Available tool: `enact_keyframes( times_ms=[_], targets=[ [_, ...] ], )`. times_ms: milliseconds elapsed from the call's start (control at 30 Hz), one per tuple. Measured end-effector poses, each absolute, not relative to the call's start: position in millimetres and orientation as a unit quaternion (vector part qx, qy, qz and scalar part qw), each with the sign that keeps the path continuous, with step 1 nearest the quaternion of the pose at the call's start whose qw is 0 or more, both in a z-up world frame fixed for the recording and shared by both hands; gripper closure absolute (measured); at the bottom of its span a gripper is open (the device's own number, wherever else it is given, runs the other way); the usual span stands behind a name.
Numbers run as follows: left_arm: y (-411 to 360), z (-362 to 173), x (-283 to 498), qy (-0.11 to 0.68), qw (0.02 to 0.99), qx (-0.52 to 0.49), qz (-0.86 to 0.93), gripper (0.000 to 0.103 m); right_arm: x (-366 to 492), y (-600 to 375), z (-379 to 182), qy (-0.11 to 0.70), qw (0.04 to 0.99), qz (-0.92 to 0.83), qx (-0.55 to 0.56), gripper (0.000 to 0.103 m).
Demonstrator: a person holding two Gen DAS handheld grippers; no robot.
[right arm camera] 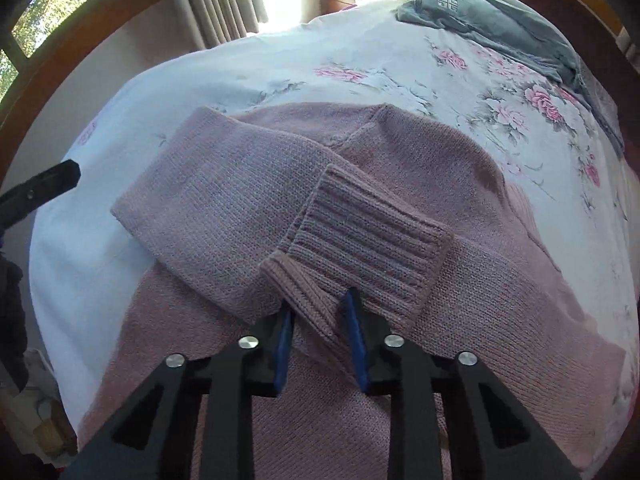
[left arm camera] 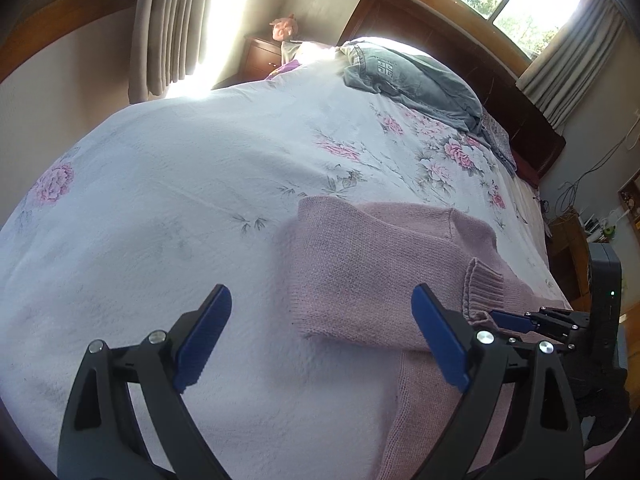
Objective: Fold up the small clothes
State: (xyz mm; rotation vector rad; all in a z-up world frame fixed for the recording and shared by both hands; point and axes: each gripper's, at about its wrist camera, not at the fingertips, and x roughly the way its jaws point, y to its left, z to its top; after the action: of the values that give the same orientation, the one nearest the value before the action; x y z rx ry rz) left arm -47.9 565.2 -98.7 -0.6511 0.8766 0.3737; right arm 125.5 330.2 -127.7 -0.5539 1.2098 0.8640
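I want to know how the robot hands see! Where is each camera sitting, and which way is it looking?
Left wrist view: sits on the left gripper, looking up the bed; its open fingers show, the right gripper at the edge.
Right wrist view: sits on the right gripper, looking down at the pink sweater; its fingers pinch the ribbed cuff.
Both show the sweater, flowered sheet and grey pillow.
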Motion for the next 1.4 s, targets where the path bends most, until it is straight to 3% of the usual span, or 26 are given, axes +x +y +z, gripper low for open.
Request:
enact_keyframes(
  times_ms=[33, 200, 300, 367, 467, 700, 833, 900, 967, 1067, 1400],
  targets=[
    [565.7, -101.3, -47.6, 0.416, 0.837, -0.31, 0.176, 0.012, 133.1, 320.7, -124.6, 0.552, 0.702, 0.391, -0.222, 0.093],
    [564.5, -110.1, -43.5, 0.417, 0.834, -0.321, 0.166, 0.012, 168.2, 252.7, -98.3, 0.572, 0.725, 0.375, -0.082, 0.093],
    [560.9, -111.3, -38.6, 0.417, 0.836, -0.318, 0.161, 0.012, 180.3, 207.8, -98.3, 0.585, 0.731, 0.349, -0.034, 0.086],
    [558.5, -112.2, -35.5, 0.418, 0.837, -0.318, 0.157, 0.012, 185.7, 183.3, -107.4, 0.597, 0.727, 0.339, -0.007, 0.07],
    [555.0, -113.0, -30.0, 0.42, 0.836, -0.317, 0.153, 0.012, 194.6, 159.4, -118.9, 0.605, 0.715, 0.347, 0.056, 0.026],
    [543.9, -106.4, -27.8, 0.421, 0.84, -0.311, 0.145, 0.012, 218.7, 174.3, -134.6, 0.621, 0.698, 0.349, 0.08, 0.023],
    [539.7, -100.9, -29.9, 0.419, 0.841, -0.309, 0.147, 0.012, 225.5, 201.7, -132.6, 0.61, 0.712, 0.347, 0.033, 0.04],
    [538.6, -99.6, -28.7, 0.419, 0.84, -0.311, 0.147, 0.012, 227.4, 212.3, -132.6, 0.607, 0.715, 0.346, 0.013, 0.059],
    [537.2, -98.2, -27.4, 0.42, 0.84, -0.31, 0.147, 0.012, 225.9, 217.4, -128.5, 0.6, 0.718, 0.354, -0.003, 0.089],
    [535.0, -96.6, -23.8, 0.421, 0.841, -0.306, 0.146, 0.012, 217.8, 212.4, -110.5, 0.582, 0.706, 0.403, 0.018, 0.094],
    [519.4, -93.7, 8.7, 0.425, 0.848, -0.29, 0.13, 0.012, 228.4, 130.7, -35.3, 0.505, 0.777, 0.375, 0.03, 0.094]
  ],
)
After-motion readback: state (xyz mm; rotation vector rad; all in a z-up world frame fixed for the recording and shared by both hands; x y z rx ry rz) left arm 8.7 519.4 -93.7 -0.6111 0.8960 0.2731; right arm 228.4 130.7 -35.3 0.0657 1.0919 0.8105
